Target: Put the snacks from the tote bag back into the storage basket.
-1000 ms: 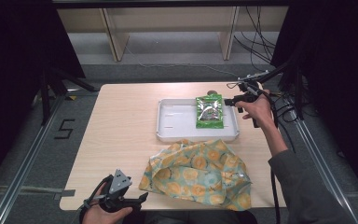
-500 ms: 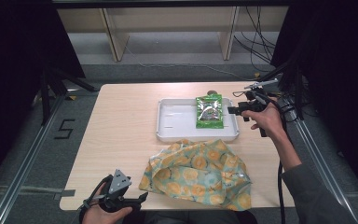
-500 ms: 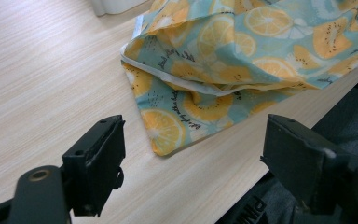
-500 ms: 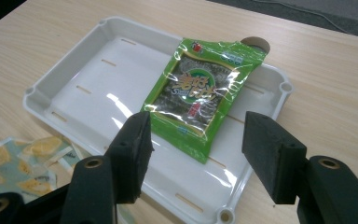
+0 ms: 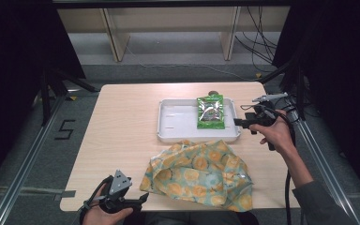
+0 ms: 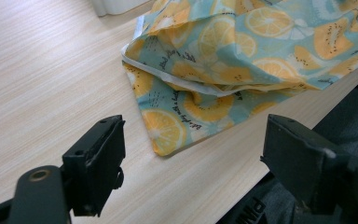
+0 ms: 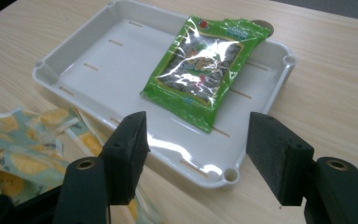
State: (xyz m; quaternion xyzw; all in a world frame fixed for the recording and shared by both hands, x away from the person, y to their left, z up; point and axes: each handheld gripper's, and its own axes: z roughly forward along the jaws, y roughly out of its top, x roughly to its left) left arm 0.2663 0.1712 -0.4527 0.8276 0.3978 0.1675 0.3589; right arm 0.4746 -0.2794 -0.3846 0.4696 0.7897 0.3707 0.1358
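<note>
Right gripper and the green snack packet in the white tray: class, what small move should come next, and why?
Probably ease the right gripper forward and down over the near end of the green snack packet. Its jaws have just been opening with nothing between them, and they stand short of the white tray, in which the packet lies flat. The left gripper waits open by the fruit-print cloth.
</note>
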